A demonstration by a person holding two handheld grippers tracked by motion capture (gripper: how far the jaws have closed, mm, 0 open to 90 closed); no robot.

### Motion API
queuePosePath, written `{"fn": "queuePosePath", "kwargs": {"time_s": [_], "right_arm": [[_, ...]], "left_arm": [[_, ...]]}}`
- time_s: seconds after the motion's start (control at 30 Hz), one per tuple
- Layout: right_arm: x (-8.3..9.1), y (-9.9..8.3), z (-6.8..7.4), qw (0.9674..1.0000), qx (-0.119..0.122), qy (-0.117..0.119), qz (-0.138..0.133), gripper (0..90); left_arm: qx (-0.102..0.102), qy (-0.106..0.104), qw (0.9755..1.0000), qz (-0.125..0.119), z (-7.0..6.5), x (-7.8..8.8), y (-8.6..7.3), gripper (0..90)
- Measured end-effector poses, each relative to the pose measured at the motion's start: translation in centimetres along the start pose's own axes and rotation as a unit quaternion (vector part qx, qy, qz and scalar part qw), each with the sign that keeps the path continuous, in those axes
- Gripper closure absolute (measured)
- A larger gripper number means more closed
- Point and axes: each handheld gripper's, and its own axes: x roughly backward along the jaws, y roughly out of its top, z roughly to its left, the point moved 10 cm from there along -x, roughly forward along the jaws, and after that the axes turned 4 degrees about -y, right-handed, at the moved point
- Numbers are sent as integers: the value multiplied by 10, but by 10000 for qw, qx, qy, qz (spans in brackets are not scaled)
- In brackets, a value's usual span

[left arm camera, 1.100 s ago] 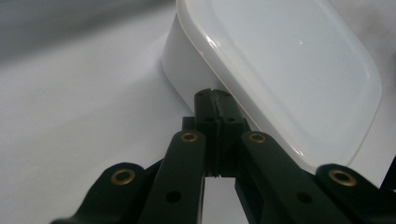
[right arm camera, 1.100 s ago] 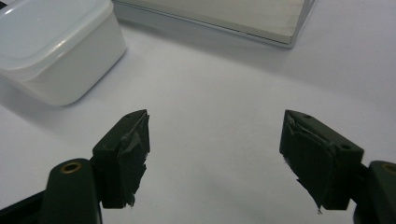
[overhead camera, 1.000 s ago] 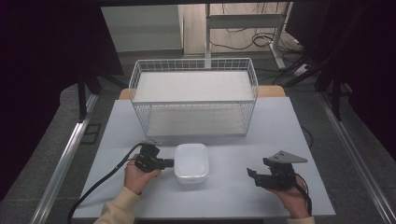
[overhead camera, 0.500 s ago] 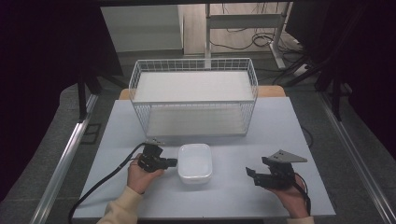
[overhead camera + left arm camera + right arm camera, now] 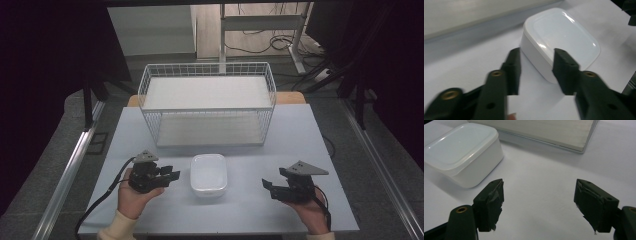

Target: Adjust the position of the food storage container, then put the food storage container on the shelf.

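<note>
Evidently the lidded white container point(image 5: 208, 174) near the tabletop's point(image 5: 310, 135) front edge is light, rigid, smooth plastic; grip its short sides under the lid rim. Left tongs point(image 5: 172, 175) and right tongs point(image 5: 266, 186) gape, released, empty.

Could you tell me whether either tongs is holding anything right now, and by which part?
Nothing is held: the left tongs and right tongs are open, clear of the white container.

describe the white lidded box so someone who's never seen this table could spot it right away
Start at the white wire basket at the table's far side and come toward the near edge. The white lidded container sits between the left gripper and right gripper: a low rounded rectangle with a glossy lid, touching neither.
</note>
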Motion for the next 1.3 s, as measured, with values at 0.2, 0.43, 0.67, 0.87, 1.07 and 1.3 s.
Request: {"fn": "queuePosePath", "kwargs": {"time_s": [0.2, 0.43, 0.67, 0.87, 1.07, 1.3], "right_arm": [[0, 1, -3, 10000, -52, -22, -13, 221], [-7, 5, -3, 9999, -124, 36, 4, 198], [-6, 10, -2, 9996, -257, 39, -67, 176], [-6, 12, 8, 9999, -85, 94, -83, 192], [-13, 15, 21, 9994, -113, 298, -116, 214], [-16, 24, 35, 9978, -322, 574, -123, 250]], "left_arm": [[16, -66, 9999, -143, -2, 8, 3, 377], [-130, -26, 9999, -30, 2, 3, 1, 338], [-141, 135, 9998, -58, 6, 6, 1, 318], [-70, 14, 9999, -129, 3, 5, 3, 317], [70, -158, 9998, 32, -1, -4, 0, 316], [209, -349, 9992, 62, -6, -10, -1, 331]]}}
